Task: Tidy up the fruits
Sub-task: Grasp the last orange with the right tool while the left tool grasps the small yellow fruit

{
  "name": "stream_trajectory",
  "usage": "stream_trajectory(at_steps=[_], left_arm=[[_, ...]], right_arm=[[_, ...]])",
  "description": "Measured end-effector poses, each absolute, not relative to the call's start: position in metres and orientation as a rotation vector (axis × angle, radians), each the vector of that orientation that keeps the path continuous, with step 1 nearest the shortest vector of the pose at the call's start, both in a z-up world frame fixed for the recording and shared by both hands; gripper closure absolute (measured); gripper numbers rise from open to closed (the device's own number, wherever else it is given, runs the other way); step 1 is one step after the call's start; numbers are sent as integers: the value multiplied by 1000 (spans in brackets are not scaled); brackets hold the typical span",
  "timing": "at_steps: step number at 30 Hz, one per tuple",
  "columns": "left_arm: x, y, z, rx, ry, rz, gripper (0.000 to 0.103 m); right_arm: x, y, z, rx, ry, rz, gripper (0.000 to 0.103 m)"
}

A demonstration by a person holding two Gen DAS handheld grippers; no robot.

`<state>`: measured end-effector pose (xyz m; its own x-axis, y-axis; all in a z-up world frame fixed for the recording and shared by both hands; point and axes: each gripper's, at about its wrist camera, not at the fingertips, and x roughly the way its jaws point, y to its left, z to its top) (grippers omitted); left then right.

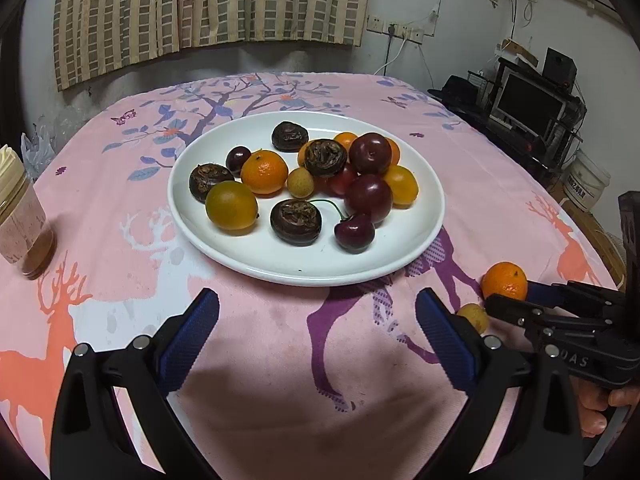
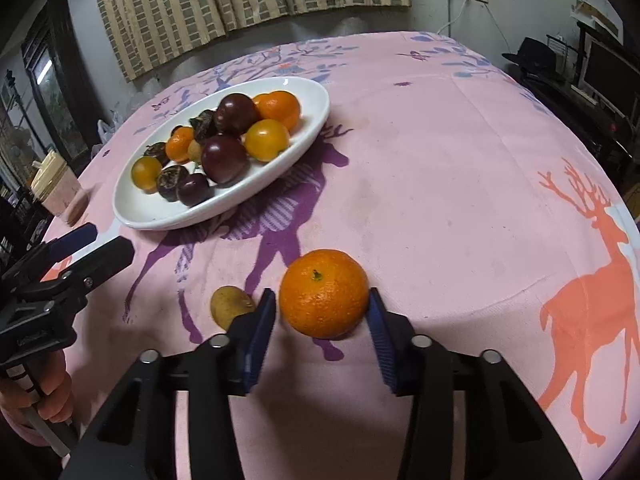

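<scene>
Two grippers over my pink deer tablecloth [image 2: 440,184]: right gripper [image 2: 322,310] brackets a tangerine [image 2: 324,294], unpinched; left gripper [image 1: 318,312] spread, striped curtains [image 1: 208,4] ahead.

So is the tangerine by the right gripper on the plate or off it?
Off. The tangerine sits on the tablecloth between the right gripper pads, next to a small yellow fruit, well clear of the plate.

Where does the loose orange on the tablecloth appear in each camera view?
Left wrist view: the orange sits at the right edge, beyond the small yellow fruit.
Right wrist view: lower centre, between the right gripper pads.
Shared landmark: the white plate of fruit, up and left of the orange in both views.
</scene>
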<state>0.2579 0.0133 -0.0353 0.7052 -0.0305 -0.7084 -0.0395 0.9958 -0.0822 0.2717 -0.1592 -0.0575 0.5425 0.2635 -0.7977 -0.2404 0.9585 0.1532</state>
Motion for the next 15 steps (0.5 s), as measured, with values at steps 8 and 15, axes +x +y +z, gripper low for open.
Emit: stream_trajectory(at_steps=[8, 15], left_arm=[[262, -18, -40, -98, 827, -201, 20], [274, -62, -52, -5, 894, -319, 52]], right_arm=[[281, -201, -62, 353, 912, 372, 60], [280, -200, -58, 353, 890, 385, 60]])
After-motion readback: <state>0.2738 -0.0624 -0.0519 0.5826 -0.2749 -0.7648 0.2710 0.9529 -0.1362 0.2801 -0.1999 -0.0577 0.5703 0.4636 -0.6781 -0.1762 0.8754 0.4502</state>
